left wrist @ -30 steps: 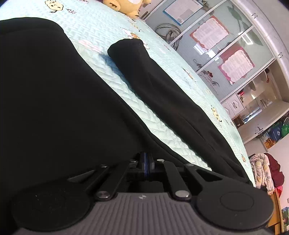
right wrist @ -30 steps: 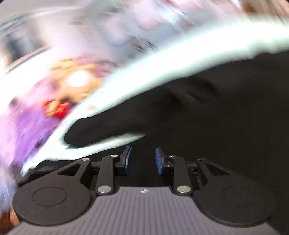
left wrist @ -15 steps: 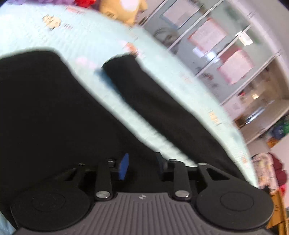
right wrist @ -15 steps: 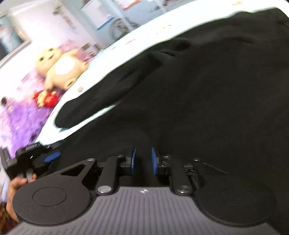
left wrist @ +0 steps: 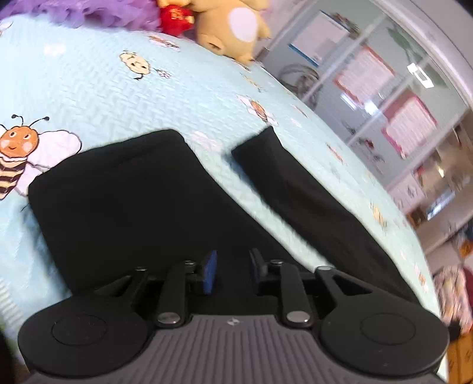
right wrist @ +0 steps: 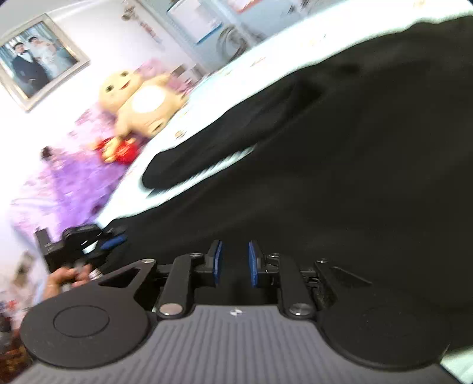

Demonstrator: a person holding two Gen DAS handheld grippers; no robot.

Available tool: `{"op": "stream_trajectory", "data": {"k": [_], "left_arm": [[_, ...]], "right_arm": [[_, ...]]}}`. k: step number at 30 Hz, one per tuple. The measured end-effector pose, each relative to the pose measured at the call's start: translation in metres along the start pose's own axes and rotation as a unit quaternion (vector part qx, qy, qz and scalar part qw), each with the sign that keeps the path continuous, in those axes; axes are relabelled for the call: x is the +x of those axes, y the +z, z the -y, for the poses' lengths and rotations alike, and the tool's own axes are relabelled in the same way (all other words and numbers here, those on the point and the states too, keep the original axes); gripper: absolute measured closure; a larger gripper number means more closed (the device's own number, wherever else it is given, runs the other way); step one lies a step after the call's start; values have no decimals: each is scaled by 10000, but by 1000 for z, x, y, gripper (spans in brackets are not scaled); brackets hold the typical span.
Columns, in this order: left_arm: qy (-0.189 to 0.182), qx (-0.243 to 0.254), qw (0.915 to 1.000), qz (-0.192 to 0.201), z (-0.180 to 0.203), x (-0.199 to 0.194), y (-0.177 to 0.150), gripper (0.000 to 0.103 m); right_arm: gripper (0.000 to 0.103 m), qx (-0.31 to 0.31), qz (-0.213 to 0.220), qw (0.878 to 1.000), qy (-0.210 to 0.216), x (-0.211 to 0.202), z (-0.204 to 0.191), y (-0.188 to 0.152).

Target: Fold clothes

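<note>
A black long-sleeved garment (left wrist: 133,192) lies flat on a pale blue quilt (left wrist: 88,88), one sleeve (left wrist: 310,201) stretched out to its right. My left gripper (left wrist: 232,265) hovers over the garment's near edge, open, with nothing between its blue pads (left wrist: 210,270). In the right wrist view the same garment (right wrist: 369,177) fills the right side and the sleeve (right wrist: 224,147) points left. My right gripper (right wrist: 235,261) is above the black cloth, open with a narrow gap. The left gripper (right wrist: 85,239) shows at the lower left, held by a hand (right wrist: 59,279).
A tan plush toy (left wrist: 233,20) and a red toy (left wrist: 174,17) sit at the head of the bed beside purple fabric (right wrist: 68,183). Glass cabinet doors (left wrist: 384,97) stand beyond the bed's far side. A framed photo (right wrist: 35,68) hangs on the wall.
My left gripper went from shut at the garment's edge to open and pulled back, so more of the quilt shows. The right gripper's gap narrowed as it swung over the cloth.
</note>
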State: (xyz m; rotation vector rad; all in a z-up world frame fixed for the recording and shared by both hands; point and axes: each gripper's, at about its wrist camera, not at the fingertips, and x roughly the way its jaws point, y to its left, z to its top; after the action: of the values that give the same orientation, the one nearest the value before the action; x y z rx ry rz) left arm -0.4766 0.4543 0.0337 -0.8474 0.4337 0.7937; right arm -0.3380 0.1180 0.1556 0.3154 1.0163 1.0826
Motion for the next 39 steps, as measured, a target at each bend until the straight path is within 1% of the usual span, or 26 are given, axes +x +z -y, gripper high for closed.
{"op": "stream_trajectory", "data": {"k": [1,2,3,6,8,10,11,12,13,14,16,18,20,22,23,24,25,26,28,29,32,34,35,36,38,39], "left_arm": [[58,77,9999,-80,-3,3,-4,72],[93,-13,9999,-91,-9,6,-7,84],[68,-220,9997,-60,-15,2,-5,85],[-16,-290,9996,-32,-8,-9,3,82],[-93,-168,9998,43,-2,-16,2,69],[101,-168,9998,-68,-5,-7,0,58],[198,-167,9996,-124,-6,-2,-1,59],[243,-216,9993,-165,-9,0,-1,65],[192,-357,9990,-179,-14,0,0,78],[140,-498,9985,-192,-18,-1,1,79],[31,-735,9971,-206,-25,-3,3,79],[-93,-749,9970,-177,-22,-11,3,74],[-135,-678,9973,-232,-19,-7,0,63],[-178,-606,9976,-286,-16,-2,-2,57],[-199,-571,9977,-314,-14,0,-3,57],[-220,-535,9977,-341,-13,2,-4,60],[-241,-500,9978,-368,-11,4,-6,64],[-262,-464,9978,-396,-10,6,-7,63],[-326,-564,9970,-419,-10,4,-4,64],[-371,-649,9965,-364,-9,2,0,64],[-543,-815,9950,-188,-2,-3,14,62],[-684,-750,9948,-60,11,-2,30,59],[-723,-728,9947,14,16,1,39,57],[-718,-767,9944,81,20,6,50,55],[-708,-984,9924,217,22,16,71,41],[-688,-1060,9916,284,23,24,80,39]], "right_arm": [[85,55,-165,9998,22,6,5,-10],[99,13,-106,9999,-77,8,7,-18],[101,-88,-14,9998,-175,6,5,-21],[97,-264,-210,9994,-117,4,-12,-6],[96,-378,-134,9990,208,3,-25,2],[91,-615,-153,9971,421,12,-40,5],[87,-702,-209,9961,482,21,-45,3],[84,-748,-303,9955,489,33,-48,-2],[84,-752,-519,9949,435,48,-48,-10],[87,-720,-755,9941,311,60,-45,-18],[85,-808,-710,9936,347,58,-47,-23],[85,-753,-834,9923,528,57,-52,-11],[85,-461,-539,9946,752,58,-46,10],[85,-228,-317,9961,796,64,-38,22],[85,-113,-396,9957,830,73,-32,22],[85,-23,-717,9934,899,86,-26,16],[91,34,-1133,9890,952,99,-21,6],[103,13,-1288,9870,964,103,-21,0],[102,-140,-1151,9888,940,96,-25,-1],[97,-118,-1063,9897,956,92,-26,1],[96,-195,-901,9902,1052,92,-24,8],[90,-302,-880,9895,1106,95,-24,11],[101,-346,-969,9883,1127,98,-24,13],[103,-390,-1058,9870,1147,101,-25,15],[97,-478,-1236,9840,1188,107,-27,18],[96,-521,-1325,9824,1208,110,-28,20]]}}
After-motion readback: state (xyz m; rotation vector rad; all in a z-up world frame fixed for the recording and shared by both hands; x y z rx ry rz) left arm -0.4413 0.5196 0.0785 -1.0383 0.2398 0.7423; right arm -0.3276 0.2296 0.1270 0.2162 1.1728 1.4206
